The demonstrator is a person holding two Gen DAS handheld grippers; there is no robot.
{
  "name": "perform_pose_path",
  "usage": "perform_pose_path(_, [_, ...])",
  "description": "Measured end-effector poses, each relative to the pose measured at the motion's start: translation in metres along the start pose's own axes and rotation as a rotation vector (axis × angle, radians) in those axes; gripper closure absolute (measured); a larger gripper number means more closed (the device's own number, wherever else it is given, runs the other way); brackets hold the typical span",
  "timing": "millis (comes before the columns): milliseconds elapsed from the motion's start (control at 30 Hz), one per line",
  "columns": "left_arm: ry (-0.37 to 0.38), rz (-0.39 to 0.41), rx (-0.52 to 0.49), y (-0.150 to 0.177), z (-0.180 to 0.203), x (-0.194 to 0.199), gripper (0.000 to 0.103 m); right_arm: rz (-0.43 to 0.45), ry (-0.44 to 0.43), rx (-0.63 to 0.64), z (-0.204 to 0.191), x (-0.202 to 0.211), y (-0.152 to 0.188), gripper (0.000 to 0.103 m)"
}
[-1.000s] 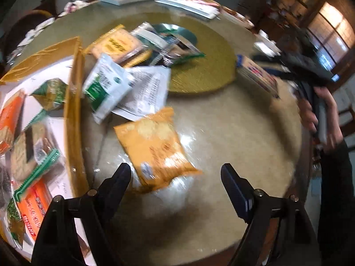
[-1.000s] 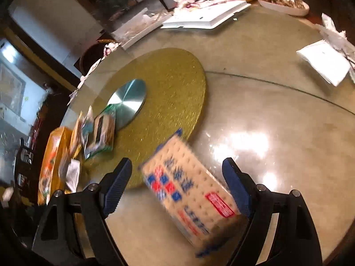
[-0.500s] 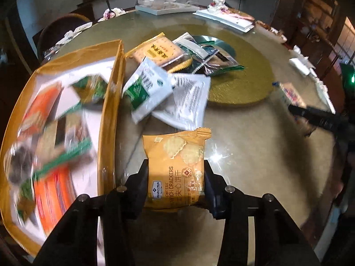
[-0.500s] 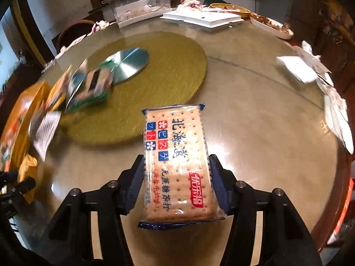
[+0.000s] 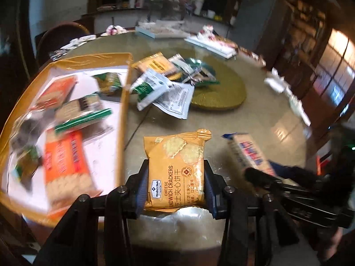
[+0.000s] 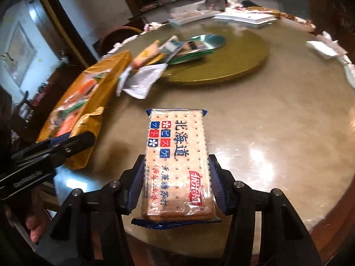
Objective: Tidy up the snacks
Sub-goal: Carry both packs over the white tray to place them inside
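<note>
An orange cheese sandwich cracker pack (image 5: pixel 175 166) is pinched between the pads of my left gripper (image 5: pixel 176 184), held just right of the golden tray (image 5: pixel 123 110). A clear soda cracker pack with blue and red squares (image 6: pixel 177 155) sits lengthwise between the fingers of my right gripper (image 6: pixel 177 177), whose jaws are closing and whose pads press its sides. The two grippers are close together. In the left wrist view the soda cracker pack (image 5: pixel 248 153) and right gripper (image 5: pixel 255 175) appear at the right. In the right wrist view the left gripper (image 6: pixel 73 144) appears at the left.
The tray holds several snack packs (image 5: pixel 64 155) on white paper. Loose packets (image 5: pixel 164 88) lie between the tray and a gold turntable (image 5: pixel 221 95) on the round table (image 6: pixel 288 122). White trays and papers (image 6: pixel 244 16) line the far rim. A chair (image 5: pixel 60 33) stands behind.
Both grippers went from wide open around their packs to shut on them. The right gripper carried its pack left, toward the tray and the left gripper. The left gripper shifted a little towards the tray.
</note>
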State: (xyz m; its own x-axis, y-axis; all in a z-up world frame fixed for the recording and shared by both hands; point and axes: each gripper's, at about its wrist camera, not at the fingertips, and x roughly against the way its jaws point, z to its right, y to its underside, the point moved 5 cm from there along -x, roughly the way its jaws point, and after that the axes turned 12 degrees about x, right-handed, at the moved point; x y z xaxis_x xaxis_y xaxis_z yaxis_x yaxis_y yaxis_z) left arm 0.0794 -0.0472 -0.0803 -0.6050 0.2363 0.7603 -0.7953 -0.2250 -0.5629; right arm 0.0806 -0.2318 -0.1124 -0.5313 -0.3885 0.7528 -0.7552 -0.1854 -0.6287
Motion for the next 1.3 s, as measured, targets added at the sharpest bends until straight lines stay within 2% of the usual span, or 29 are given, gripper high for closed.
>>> perform_pose_path(167, [0.038, 0.035, 0.076, -0.004, -0.01, 0.03, 0.06, 0.024, -0.095, -0.024, -0.021, -0.004, -0.003, 0.047])
perform_pose_path(267, [0.07, 0.069, 0.109, -0.01, -0.017, 0.049, 0.06, 0.078, -0.152, -0.023, -0.037, 0.007, -0.015, 0.047])
perform_pose_path(367, [0.05, 0.126, 0.133, -0.02, -0.034, 0.069, 0.06, 0.121, -0.178, 0.013, -0.059, 0.02, -0.03, 0.047])
perform_pose_path(500, [0.005, 0.155, 0.195, -0.033, -0.069, 0.077, 0.06, 0.137, -0.244, 0.059, -0.088, 0.021, -0.055, 0.047])
perform_pose_path(667, [-0.07, 0.161, 0.256, -0.042, -0.109, 0.071, 0.06, 0.124, -0.307, 0.141, -0.127, 0.0, -0.094, 0.047])
perform_pose_path(733, [-0.106, 0.158, 0.269, -0.043, -0.123, 0.065, 0.06, 0.099, -0.354, 0.165, -0.145, -0.02, -0.114, 0.047])
perform_pose_path(867, [-0.128, 0.132, 0.293, -0.043, -0.144, 0.053, 0.06, 0.037, -0.348, 0.202, -0.168, -0.065, -0.145, 0.047])
perform_pose_path(967, [-0.177, 0.109, 0.312, -0.043, -0.16, 0.045, 0.06, -0.007, -0.352, 0.194, -0.18, -0.098, -0.16, 0.047])
perform_pose_path(1033, [-0.188, 0.111, 0.295, -0.044, -0.161, 0.043, 0.059, -0.026, -0.326, 0.204, -0.186, -0.115, -0.165, 0.047])
perform_pose_path(1167, [-0.263, 0.133, 0.238, -0.047, -0.158, 0.04, 0.059, -0.073, -0.306, 0.192, -0.187, -0.139, -0.166, 0.047])
perform_pose_path(1233, [-0.265, 0.125, 0.242, -0.046, -0.161, 0.04, 0.059, -0.114, -0.283, 0.183, -0.185, -0.149, -0.163, 0.046])
perform_pose_path(1300, [-0.254, 0.125, 0.25, -0.045, -0.162, 0.041, 0.057, -0.114, -0.278, 0.188, -0.184, -0.148, -0.16, 0.045])
